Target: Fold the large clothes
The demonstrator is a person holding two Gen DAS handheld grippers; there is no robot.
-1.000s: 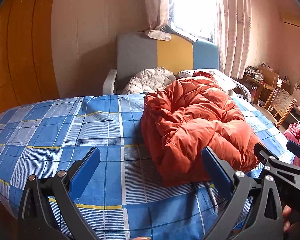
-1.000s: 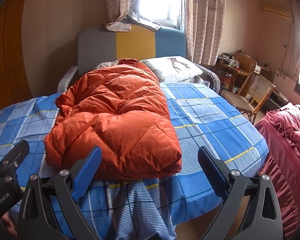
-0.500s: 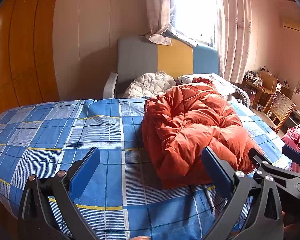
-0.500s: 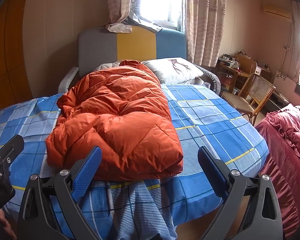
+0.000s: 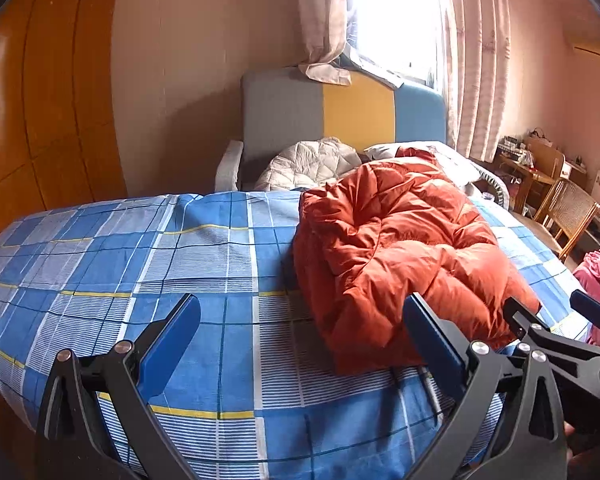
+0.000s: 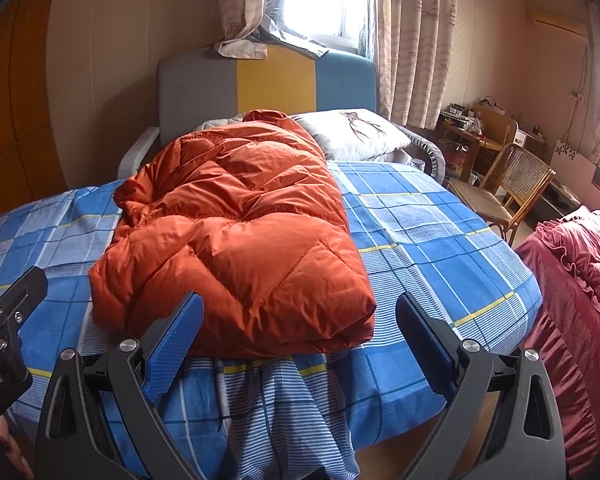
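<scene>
An orange puffer jacket [image 5: 396, 256] lies folded in a thick bundle on a bed with a blue checked sheet [image 5: 148, 264]. It also shows in the right wrist view [image 6: 236, 240], lying lengthwise toward the headboard. My left gripper [image 5: 300, 340] is open and empty, held back from the bed's near edge, left of the jacket. My right gripper [image 6: 300, 332] is open and empty, just in front of the jacket's near folded edge. Neither gripper touches the jacket. The right gripper's fingers [image 5: 540, 332] show at the lower right of the left wrist view.
A grey, yellow and blue headboard [image 6: 268, 80] stands at the back with a pillow [image 6: 352, 132] and a white quilted item [image 5: 308, 164]. A wicker chair [image 6: 508, 184] and desk stand right. Red ruffled bedding [image 6: 576, 280] lies close on the right. A wooden wardrobe [image 5: 32, 120] is left.
Both grippers have drawn back and risen slightly from the bed, so the jacket sits a little farther off. The jacket has not moved. Both jaws stay open.
</scene>
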